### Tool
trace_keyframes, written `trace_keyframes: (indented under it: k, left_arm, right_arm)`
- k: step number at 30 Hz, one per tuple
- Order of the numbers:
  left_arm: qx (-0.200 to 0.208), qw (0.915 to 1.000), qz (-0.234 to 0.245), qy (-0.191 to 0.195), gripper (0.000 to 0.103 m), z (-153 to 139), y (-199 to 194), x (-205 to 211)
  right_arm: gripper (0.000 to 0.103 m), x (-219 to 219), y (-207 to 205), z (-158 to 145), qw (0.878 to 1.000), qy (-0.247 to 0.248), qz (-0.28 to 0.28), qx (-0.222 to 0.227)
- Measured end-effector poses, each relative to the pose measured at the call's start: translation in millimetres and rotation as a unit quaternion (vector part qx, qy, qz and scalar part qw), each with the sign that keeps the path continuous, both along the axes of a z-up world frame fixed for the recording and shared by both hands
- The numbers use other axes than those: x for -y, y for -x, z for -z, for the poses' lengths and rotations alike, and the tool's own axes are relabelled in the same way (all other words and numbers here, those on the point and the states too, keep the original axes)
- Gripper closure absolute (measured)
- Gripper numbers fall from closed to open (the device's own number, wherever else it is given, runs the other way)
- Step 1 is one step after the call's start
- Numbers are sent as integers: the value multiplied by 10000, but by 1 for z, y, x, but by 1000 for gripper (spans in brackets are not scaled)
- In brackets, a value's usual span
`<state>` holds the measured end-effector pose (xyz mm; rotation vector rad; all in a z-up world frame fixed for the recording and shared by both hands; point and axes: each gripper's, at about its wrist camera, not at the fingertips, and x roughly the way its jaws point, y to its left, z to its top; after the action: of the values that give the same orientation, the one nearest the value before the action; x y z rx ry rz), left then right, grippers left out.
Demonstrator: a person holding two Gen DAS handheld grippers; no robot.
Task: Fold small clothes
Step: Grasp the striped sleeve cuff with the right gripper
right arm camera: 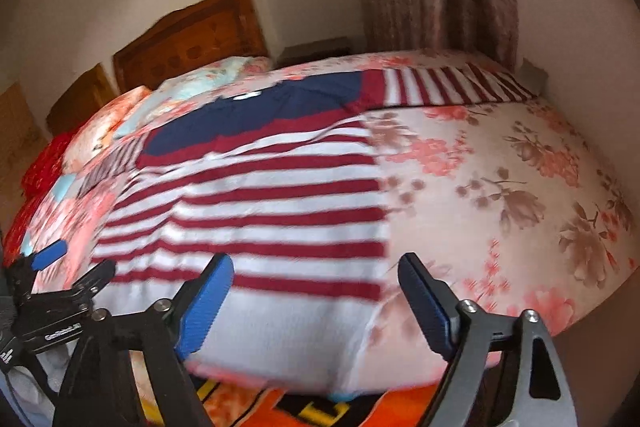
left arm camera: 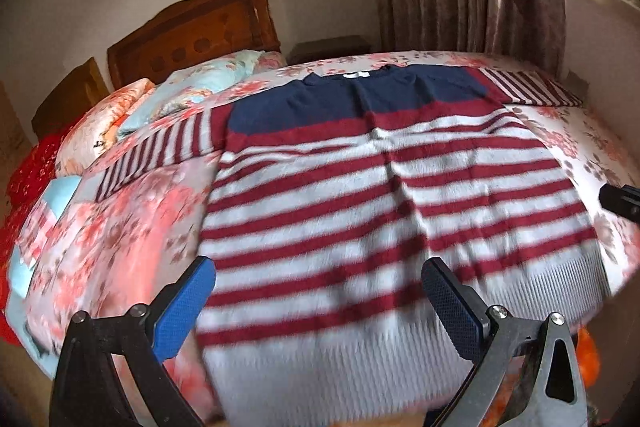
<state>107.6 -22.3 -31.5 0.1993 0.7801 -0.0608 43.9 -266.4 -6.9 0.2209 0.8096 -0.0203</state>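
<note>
1. the task's thing: a knitted sweater with maroon and white stripes, a navy yoke and a pale ribbed hem [left arm camera: 360, 195], lying flat and face up on the bed with the pink floral cover [right arm camera: 500, 187]. both sleeves are spread out to the sides, neck toward the far side, hem at the near edge. no fold made yet by the look of it.
2. left tool [left arm camera: 318, 281]: blue pads standing wide apart, nothing between them. it hangs over the hem near the sweater's left edge, and i can't tell if a pad brushes the knit, the shot is blurry.
3. right tool [right arm camera: 316, 277]: also spread wide and empty, sitting over the sweater's right edge down near the hem, one pad above stripes, the other above the bed cover.
4. what could go wrong: the knit is thick and floppy, so a pinch that catches only the top layer would drag the front and leave the back behind, giving a lumpy fold.
5. the bed cover is soft too, so a low pinch could grab cover along with the sweater.
6. if the two tools lift unevenly the stripes will skew, and the hem is right at the bed edge so it could slide off.
</note>
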Motion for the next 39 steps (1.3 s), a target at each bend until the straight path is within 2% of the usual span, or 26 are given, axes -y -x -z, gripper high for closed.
trace_keyframes:
  k: [7,13,16,17,21,23,24,27,29,31,33,39]
  left_arm:
    - [18,9993,297,-222,0,-1,-95,40]
    - [-164,9998,21,-134,0,19,-175,49]
    - [-347,9994,-83,3,0,29,-188,44]
    - [-408,9991,-102,31,0,32,-190,42]
    - [-664,9965,-105,506,0,39,-194,29]
    - [-761,9926,-155,936,0,42,-196,17]
    - [-771,9930,-122,883,0,42,-195,19]
    - [-806,9930,-62,863,0,42,-194,19]
    - [-832,9928,-47,859,0,42,-194,18]
    - [-849,9926,-27,863,0,42,-194,18]
    - [-844,9926,-7,875,0,41,-193,17]
    - [-745,9887,24,1302,0,39,-192,6]
  right_arm:
    - [18,97,-71,3,9946,-88,1016,-210]
    - [22,209,-142,18,9746,-434,2158,-421]
    - [28,250,-170,29,9650,-717,2466,-537]
    - [29,261,-179,28,9636,-687,2544,-454]
    - [31,294,-207,27,9567,-799,2780,-328]
    - [31,305,-216,27,9544,-764,2876,-233]
    - [32,313,-221,28,9535,-736,2918,-167]
    - [44,329,-234,29,9495,-704,3057,-49]
    - [59,339,-242,30,9465,-742,3142,-10]
    - [96,342,-242,32,9424,-692,3273,-62]
    - [98,344,-244,35,9434,-921,3187,53]
    - [99,298,-220,-1,9610,-715,2418,1135]
